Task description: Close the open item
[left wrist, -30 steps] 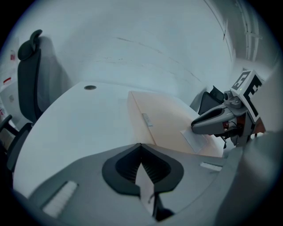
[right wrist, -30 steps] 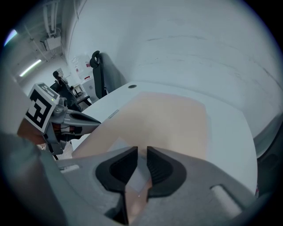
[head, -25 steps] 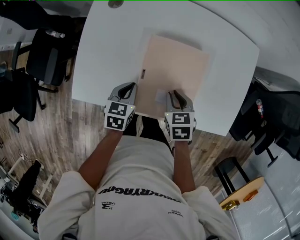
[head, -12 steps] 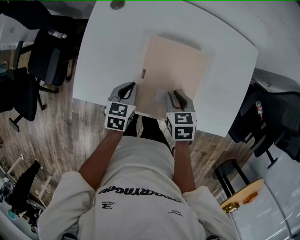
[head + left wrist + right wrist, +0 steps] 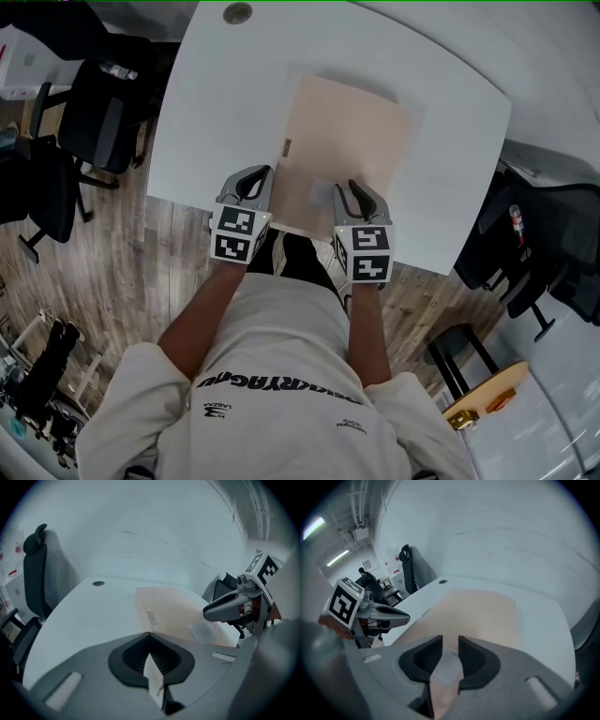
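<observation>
A beige folder (image 5: pixel 347 141) lies flat and shut on the white table (image 5: pixel 216 112), its near edge at the table's front. It also shows in the left gripper view as the folder (image 5: pixel 173 609) and in the right gripper view as the folder (image 5: pixel 480 611). My left gripper (image 5: pixel 262 172) rests beside the folder's left edge, jaws together at the tips (image 5: pixel 149 633). My right gripper (image 5: pixel 352 187) sits over the folder's near edge with a narrow gap between its jaws (image 5: pixel 450 639). A translucent label (image 5: pixel 447 667) on the folder shows through that gap.
A round grommet cap (image 5: pixel 237 13) sits at the table's far edge. Black office chairs (image 5: pixel 94 112) stand left of the table. Another black chair (image 5: pixel 544 244), a dark stool (image 5: pixel 459 337) and a round wooden seat (image 5: pixel 487 389) stand at the right. The floor is wood.
</observation>
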